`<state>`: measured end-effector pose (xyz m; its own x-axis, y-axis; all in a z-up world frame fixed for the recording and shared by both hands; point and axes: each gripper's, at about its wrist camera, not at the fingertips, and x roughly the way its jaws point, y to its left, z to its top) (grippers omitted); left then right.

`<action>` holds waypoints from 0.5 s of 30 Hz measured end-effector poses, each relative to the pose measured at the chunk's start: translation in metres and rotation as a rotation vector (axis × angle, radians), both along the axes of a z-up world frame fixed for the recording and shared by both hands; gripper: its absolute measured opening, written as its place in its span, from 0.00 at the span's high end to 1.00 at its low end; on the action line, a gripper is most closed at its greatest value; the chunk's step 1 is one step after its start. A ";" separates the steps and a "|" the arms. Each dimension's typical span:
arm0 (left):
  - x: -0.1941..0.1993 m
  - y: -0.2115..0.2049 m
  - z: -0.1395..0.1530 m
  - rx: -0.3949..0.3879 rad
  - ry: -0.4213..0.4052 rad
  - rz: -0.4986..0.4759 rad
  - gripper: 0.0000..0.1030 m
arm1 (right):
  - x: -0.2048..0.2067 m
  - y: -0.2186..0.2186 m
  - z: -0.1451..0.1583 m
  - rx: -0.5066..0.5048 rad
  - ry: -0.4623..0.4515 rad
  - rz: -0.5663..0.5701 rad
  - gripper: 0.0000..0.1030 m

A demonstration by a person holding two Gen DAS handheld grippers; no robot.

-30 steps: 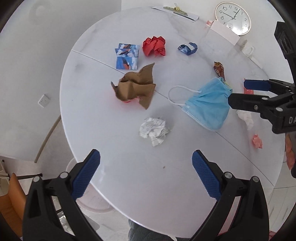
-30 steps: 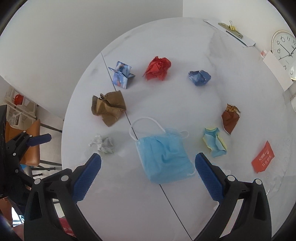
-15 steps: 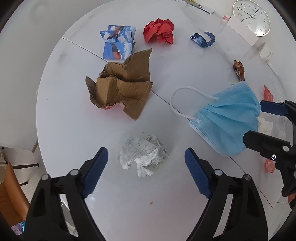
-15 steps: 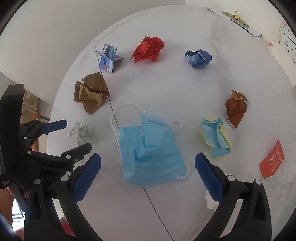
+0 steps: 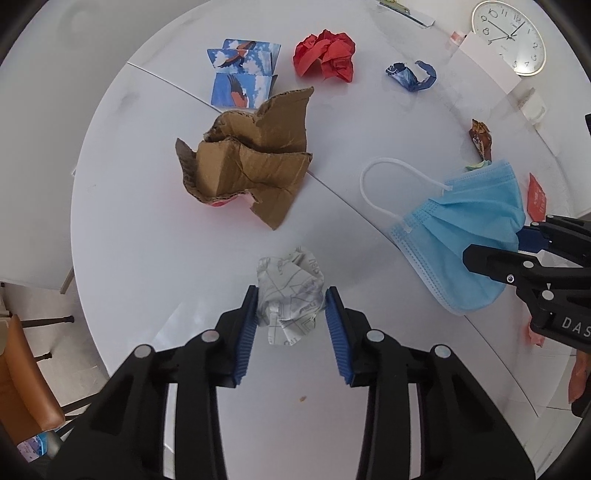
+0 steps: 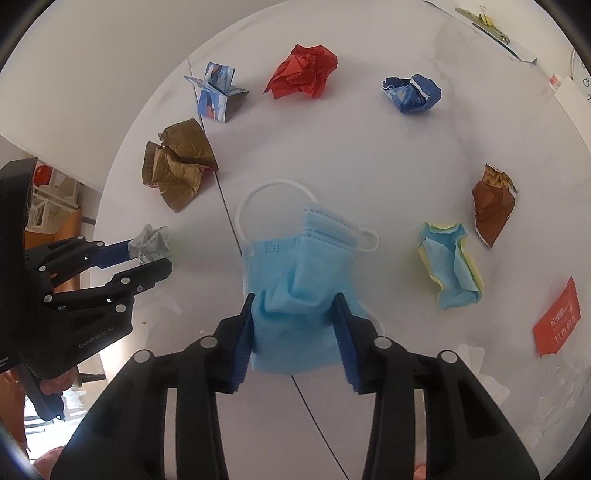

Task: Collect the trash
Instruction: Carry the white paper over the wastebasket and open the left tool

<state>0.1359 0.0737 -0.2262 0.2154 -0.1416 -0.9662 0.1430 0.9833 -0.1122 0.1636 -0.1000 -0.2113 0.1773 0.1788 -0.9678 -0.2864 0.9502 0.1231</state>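
Round white bench [image 5: 155,258] with a seam across it, strewn with trash; pale wall behind, clock [image 5: 509,36] leaning at the far right edge, brown chair [image 5: 22,387] down at the left.

Left claw [image 5: 291,314] pointing steeply down at the near part of the bench, jaws just closed in from wide, blue pads [image 5: 246,332] now pressing both sides of a paper ball [image 5: 290,291]. Ball white, tightly crumpled, printed with thin grey lines and letters, resting on the bench near the front edge. Seen from the right wrist as a small grey-white wad [image 6: 151,243] at the tip of the left claw [image 6: 147,254].

Right claw [image 6: 293,328] likewise pointing down, jaws just drawn in, pads [image 6: 242,343] clamped on the near end of a mask [image 6: 295,280]. Mask light blue, pleated, bunched into folds between the pads, lying across the seam; one white ear loop [image 6: 273,192] arching away on the far side, another small loop at its right corner.

Other trash, all apart from both claws: torn brown cardboard [image 5: 247,162], folded bird leaflet [image 5: 242,72], red paper [image 5: 327,55], blue wrapper [image 5: 410,75], brown wrapper [image 6: 493,206], blue-yellow paper [image 6: 450,269], red packet [image 6: 557,319].
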 end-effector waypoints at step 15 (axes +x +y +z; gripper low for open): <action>-0.053 0.058 0.063 0.013 -0.058 0.044 0.65 | -0.029 0.051 0.049 0.084 -0.051 0.061 0.71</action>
